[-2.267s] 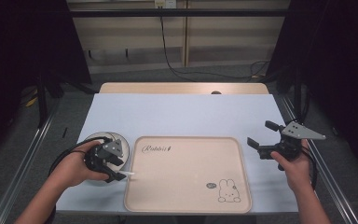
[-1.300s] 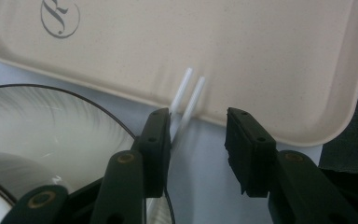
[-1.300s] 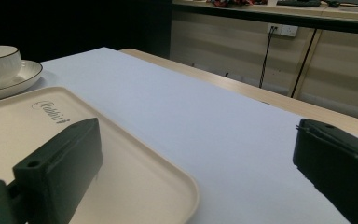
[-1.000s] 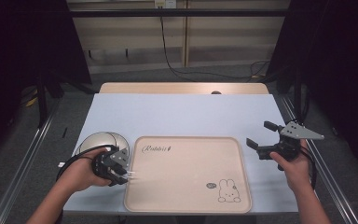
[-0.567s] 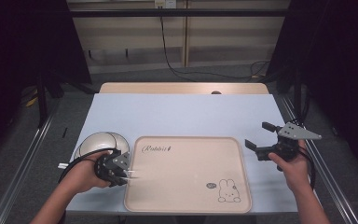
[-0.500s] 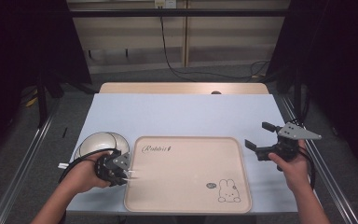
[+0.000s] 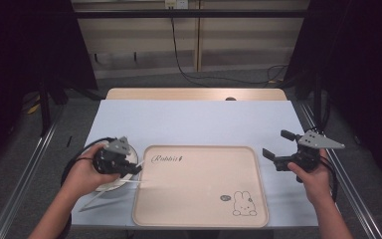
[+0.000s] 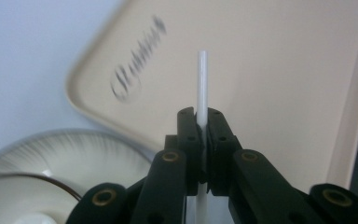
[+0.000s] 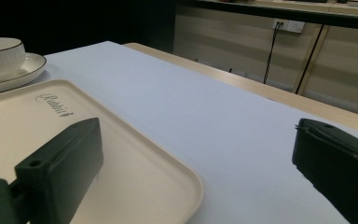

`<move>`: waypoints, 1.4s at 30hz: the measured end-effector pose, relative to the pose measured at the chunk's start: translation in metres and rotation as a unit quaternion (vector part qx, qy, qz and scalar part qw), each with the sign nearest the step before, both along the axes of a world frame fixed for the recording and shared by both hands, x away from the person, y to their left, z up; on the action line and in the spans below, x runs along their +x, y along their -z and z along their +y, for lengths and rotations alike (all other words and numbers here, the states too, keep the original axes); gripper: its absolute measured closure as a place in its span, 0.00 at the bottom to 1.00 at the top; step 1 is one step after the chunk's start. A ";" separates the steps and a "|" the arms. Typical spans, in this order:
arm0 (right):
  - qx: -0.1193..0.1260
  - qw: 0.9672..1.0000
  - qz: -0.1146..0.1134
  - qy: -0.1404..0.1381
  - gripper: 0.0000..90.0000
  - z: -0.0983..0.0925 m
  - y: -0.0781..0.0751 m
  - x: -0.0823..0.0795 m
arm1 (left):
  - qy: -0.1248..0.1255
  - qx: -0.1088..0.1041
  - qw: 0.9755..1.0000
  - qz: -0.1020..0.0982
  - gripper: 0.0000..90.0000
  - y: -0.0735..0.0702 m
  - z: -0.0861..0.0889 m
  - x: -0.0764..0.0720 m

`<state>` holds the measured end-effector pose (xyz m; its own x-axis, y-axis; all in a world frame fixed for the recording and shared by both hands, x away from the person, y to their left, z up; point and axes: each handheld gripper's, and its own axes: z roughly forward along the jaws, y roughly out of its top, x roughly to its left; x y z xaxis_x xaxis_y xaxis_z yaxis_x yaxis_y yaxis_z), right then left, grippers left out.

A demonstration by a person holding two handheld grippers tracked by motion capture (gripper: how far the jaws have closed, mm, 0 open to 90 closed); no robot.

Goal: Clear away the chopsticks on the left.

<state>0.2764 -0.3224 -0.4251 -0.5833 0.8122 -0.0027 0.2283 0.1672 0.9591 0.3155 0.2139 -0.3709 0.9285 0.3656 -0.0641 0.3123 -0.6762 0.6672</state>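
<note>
Left gripper clamped on a thin white stick, lifting it beside the plate.

Largest first: the blue table carries the beige rabbit tray at centre, with the white plate and its bowl just off the tray's left edge. The stick's long axis runs low and slantwise, from the table in front of the plate up through the jaws toward the tray, its free tip over the tray's left rim. The left hand has it; the right gripper is well apart, across the tray, jaws wide and empty. Against a second ago: the left jaws have just been closing and now pinch the stick between the pads, and the gripper sits higher and nearer the plate; the right one is unchanged. Judgement: next move is to carry the stick rightward over the tray.
</note>
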 end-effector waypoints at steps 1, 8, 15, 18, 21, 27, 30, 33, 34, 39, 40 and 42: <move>-0.002 1.000 -0.001 -0.002 0.01 -0.001 0.000 0.000 | -0.021 -0.037 0.999 -0.001 0.96 -0.011 0.002 0.002; 0.003 1.000 -0.001 0.003 0.01 -0.001 0.000 0.000 | -0.107 -0.244 0.964 0.017 0.97 -0.046 0.016 0.010; 0.005 1.000 -0.001 0.003 0.01 -0.001 0.000 0.000 | -0.146 -0.303 0.941 0.029 0.97 -0.040 0.003 0.014; 0.005 1.000 -0.002 0.003 0.01 -0.002 0.000 0.000 | -0.153 -0.310 0.938 0.029 0.97 -0.037 -0.004 0.014; 0.005 1.000 0.000 0.004 0.01 -0.002 0.001 0.000 | -0.169 -0.303 0.937 0.037 0.96 -0.030 -0.012 0.015; 0.005 1.000 0.001 0.001 0.01 -0.002 0.001 0.000 | -0.208 -0.264 0.940 0.066 0.96 -0.014 -0.030 0.020; 0.007 1.000 0.001 0.003 0.01 -0.002 0.001 0.000 | -0.225 -0.231 0.944 0.070 0.96 -0.006 -0.040 0.023; 0.005 1.000 0.001 0.005 0.01 -0.002 0.001 0.000 | -0.250 -0.209 0.941 0.089 0.96 0.003 -0.047 0.027; 0.005 1.000 0.000 0.005 0.01 -0.002 0.001 0.000 | -0.259 -0.205 0.938 0.103 0.96 0.005 -0.049 0.029; 0.005 1.000 0.002 0.005 0.01 -0.002 0.002 0.000 | -0.313 -0.173 0.924 0.135 0.96 0.015 -0.055 0.034; 0.005 1.000 0.003 0.005 0.01 -0.002 0.002 0.000 | -0.317 -0.169 0.923 0.138 0.96 0.018 -0.055 0.035; 0.007 1.000 0.002 0.006 0.01 -0.002 0.002 0.000 | -0.337 -0.159 0.917 0.147 0.96 0.024 -0.058 0.037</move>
